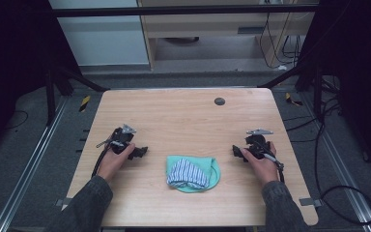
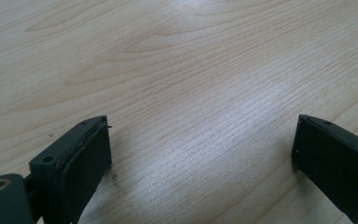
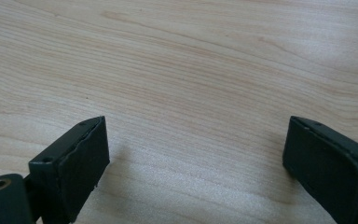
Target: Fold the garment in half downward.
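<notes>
Two cloth items stacked near front-centre of bench point(image 1: 183, 116): striped cloth point(image 1: 187, 173) folded atop teal cloth point(image 1: 213, 169). Left gripper point(image 1: 141, 152) left of stack, right gripper point(image 1: 235, 151) right of stack, both apart from it, jaws wide apart, nothing held. Judgement: fabric light, limp, non-fragile; will sag and unfold when lifted. Best hold: pinch exposed teal rim or striped corners, low against bench.

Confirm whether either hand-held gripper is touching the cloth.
No: the cloth lies apart between the left hand-held gripper and the right hand-held gripper.
</notes>
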Available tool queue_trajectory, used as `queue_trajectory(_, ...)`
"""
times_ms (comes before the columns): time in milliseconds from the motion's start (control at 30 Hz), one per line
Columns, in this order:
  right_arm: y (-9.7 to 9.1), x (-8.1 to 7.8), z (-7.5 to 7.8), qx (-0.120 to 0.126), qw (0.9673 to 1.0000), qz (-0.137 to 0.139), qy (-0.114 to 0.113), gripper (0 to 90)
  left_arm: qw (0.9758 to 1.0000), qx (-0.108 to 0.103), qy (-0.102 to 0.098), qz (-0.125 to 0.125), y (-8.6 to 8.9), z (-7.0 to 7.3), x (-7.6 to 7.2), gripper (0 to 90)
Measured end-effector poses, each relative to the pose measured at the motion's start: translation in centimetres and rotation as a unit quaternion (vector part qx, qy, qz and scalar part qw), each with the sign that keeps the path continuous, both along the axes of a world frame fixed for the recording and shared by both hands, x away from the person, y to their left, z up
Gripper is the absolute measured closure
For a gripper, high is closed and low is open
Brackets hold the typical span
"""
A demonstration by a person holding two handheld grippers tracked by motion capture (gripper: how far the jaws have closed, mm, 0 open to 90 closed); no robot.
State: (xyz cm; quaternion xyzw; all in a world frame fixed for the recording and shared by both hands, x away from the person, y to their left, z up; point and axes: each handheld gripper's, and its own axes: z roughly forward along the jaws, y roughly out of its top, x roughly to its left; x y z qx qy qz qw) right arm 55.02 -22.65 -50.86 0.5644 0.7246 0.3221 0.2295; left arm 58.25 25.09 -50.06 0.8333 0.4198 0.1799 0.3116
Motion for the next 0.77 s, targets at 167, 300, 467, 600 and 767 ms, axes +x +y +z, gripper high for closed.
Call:
queue_trajectory(167, 0.3, 0.0, -0.2, -0.016, 0.9999, 0.002, -0.004, 5.1, 0.9999, -0.014, -0.005, 0.004, 0.2, -0.3, 0.1, 1.8)
queue_trajectory(300, 0.4, 0.0, -0.2, -0.014, 0.9999, 0.0, -0.005, 3.6, 0.9995, -0.022, -0.021, 0.009, 0.2, -0.7, 0.0, 0.8)
queue_trajectory(467, 0.6, 0.2, -0.3, -0.017, 0.9998, -0.01, -0.003, 0.4, 0.9995, -0.023, -0.02, 0.013, 0.1, -0.7, 0.0, 0.0)
queue_trajectory(600, 0.9, 0.2, -0.3, -0.015, 0.9994, -0.031, -0.001, 0.2, 0.9994, -0.023, -0.019, 0.015, 0.2, -0.7, -0.1, 0.0)
queue_trajectory(767, 1.1, 0.1, -0.3, -0.016, 0.999, -0.042, -0.002, 0.2, 0.9994, -0.023, -0.019, 0.018, 0.2, -0.7, -0.1, 0.0)
